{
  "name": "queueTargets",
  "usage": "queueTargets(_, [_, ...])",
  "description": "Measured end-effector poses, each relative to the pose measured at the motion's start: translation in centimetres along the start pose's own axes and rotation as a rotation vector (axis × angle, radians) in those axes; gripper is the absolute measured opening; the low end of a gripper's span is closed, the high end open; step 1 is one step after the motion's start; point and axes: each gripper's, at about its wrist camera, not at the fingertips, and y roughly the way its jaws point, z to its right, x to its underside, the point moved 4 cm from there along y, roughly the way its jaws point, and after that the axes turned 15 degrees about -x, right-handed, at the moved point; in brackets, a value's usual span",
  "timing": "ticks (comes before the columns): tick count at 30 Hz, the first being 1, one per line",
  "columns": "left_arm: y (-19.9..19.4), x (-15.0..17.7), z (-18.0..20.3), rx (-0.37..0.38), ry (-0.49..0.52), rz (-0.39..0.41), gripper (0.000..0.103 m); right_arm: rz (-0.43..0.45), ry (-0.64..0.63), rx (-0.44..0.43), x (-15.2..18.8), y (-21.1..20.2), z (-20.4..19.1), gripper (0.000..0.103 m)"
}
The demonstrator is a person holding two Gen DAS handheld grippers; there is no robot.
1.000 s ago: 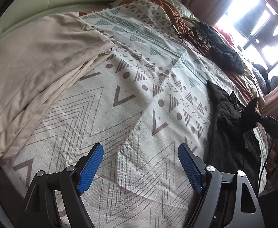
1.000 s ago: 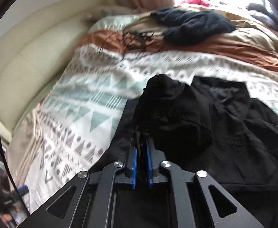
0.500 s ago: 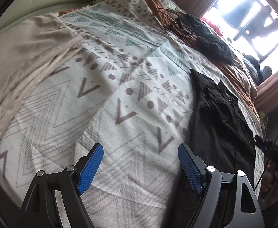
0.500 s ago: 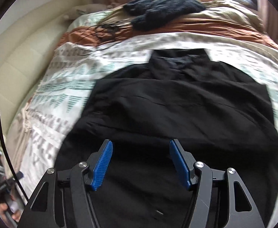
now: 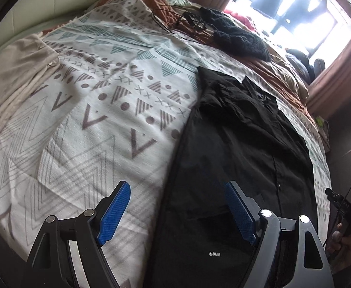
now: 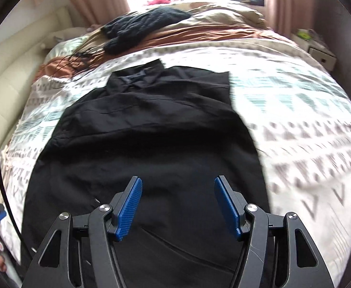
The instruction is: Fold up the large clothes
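Patterned bedspread (image 5: pixel 98 110) under flat black shirt (image 6: pixel 151 129). Left gripper (image 5: pixel 177 212) and right gripper (image 6: pixel 177 206) wide open, empty. Pinch hem corners evenly; fold toward collar.

Left gripper (image 5: pixel 176 212) fingers spread wide; right gripper (image 6: pixel 178 207) fingers likewise apart, gripping nothing.

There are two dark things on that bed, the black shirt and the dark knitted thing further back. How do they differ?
The black shirt is smooth thin cloth; the dark knitted garment is thick and fuzzy. The shirt lies spread flat on the patterned blanket; the knit sits bunched in a heap on the rust-coloured bedding. The shirt lies just ahead of both grippers; the knit lies far beyond them. Neither is being held.
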Motion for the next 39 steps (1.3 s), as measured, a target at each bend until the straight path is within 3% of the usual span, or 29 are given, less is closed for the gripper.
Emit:
queueTargets(2, [-0.2, 0.8, 0.2, -0.011, 0.012, -0.009, 0.088, 0.01, 0.03, 0.01, 1.2, -1.3, 1.7, 0.067])
queueTargets(6, [-0.3, 2.4, -0.3, -0.01, 0.015, -0.042, 0.088, 0.013, 0.077, 0.02, 4.0, -3.3, 4.7, 0.068])
queueTargets(17, [-0.8, 6.8, -2.8, -0.003, 0.053, -0.115, 0.087, -0.061, 0.176, -0.063, 12.7, -6.0, 9.8, 0.068])
queueTargets(18, [-0.6, 7.2, -3.1, 0.002, 0.047, -0.126, 0.086, -0.064, 0.187, -0.077, 13.3, -6.1, 10.0, 0.068])
queueTargets(23, [0.3, 9.5, -4.2, 0.063, 0.015, -0.209, 0.053, -0.056, 0.248, -0.152, 16.6, -7.1, 11.1, 0.064])
queueTargets(27, [-0.3, 10.6, -5.2, 0.112, -0.024, -0.221, 0.046, -0.051, 0.3, -0.239, 18.7, -7.8, 11.4, 0.047])
queueTargets(29, [-0.4, 11.0, -5.4, 0.147, -0.04, -0.252, 0.038, -0.056, 0.325, -0.283, 19.5, -7.8, 11.2, 0.04])
queueTargets(32, [-0.4, 11.9, -5.8, 0.207, -0.065, -0.307, 0.033, -0.066, 0.365, -0.359, 21.0, -7.6, 10.8, 0.037])
queueTargets(39, [-0.2, 12.6, -6.8, 0.309, -0.135, -0.397, 0.033, -0.06, 0.479, -0.506, 23.0, -7.3, 10.4, 0.037])
